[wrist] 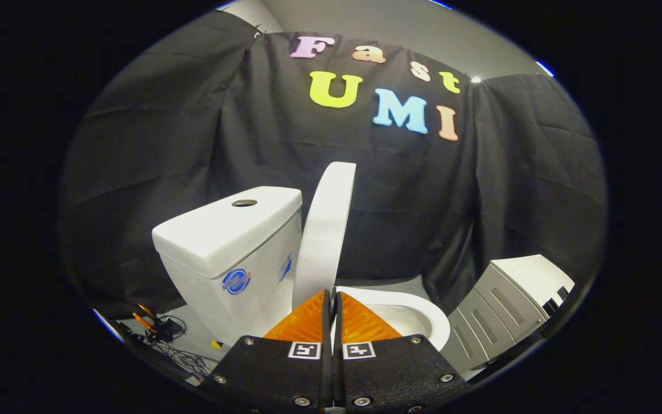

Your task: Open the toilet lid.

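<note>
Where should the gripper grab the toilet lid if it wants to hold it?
Probably the lid's thin front edge, which faces the gripper. It stands upright beside the tank, so come from the bowl side, one finger on each face. The fingers are closed now and must open first.

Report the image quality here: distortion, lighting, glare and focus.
Gripper view: strong fisheye bending, so the cabinet leans and curves; even, soft light, with one small bright lamp spot above the cloth wall; mild sheen on the raised lid and tank, nothing blown out; focus sharp throughout, including the shut tool just before the lid.
</note>
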`<state>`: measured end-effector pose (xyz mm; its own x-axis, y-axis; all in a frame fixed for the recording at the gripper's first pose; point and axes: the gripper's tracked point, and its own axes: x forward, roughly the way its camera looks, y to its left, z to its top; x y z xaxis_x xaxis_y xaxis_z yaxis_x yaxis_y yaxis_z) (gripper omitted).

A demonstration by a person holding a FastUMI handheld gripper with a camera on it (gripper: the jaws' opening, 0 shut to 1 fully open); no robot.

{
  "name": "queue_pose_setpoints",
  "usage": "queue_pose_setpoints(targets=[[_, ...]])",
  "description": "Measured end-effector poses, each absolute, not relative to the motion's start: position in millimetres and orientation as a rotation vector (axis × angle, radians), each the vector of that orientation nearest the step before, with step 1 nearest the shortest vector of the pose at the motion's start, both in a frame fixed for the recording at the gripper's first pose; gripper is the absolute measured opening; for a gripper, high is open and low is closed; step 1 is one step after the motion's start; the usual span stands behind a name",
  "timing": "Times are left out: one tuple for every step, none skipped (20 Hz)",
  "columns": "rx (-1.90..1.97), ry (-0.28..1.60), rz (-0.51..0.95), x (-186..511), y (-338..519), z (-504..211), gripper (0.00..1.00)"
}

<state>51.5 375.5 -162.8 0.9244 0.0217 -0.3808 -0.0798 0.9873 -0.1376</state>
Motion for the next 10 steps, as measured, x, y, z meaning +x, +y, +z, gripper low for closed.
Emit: queue_pose_setpoints(targets=[[-0.15, 0.385, 0.065, 53.3, 381.7, -161.4, 0.0], [-0.15, 0.382, 0.078, 54.3, 387.1, -162.1, 0.0], [-0.152, 0.381, 0.089, 55.2, 392.7, -162.0, 0.0], [-0.151, 0.381, 0.1, 55.2, 398.4, -163.6, 0.0], [-0.158, 0.381, 0.113, 55.3, 404.1, -163.8, 0.0], [-0.164, 0.383, 0.125, 58.0, 408.9, -164.7, 0.0], [-0.165, 0.388, 0.137, 58.3, 412.6, -165.3, 0.0], [-0.169, 0.39, 0.149, 58.5, 417.7, -165.8, 0.0], [-0.173, 0.39, 0.158, 59.4, 421.1, -165.2, 0.0], [-0.18, 0.392, 0.163, 58.4, 424.8, -165.8, 0.0]])
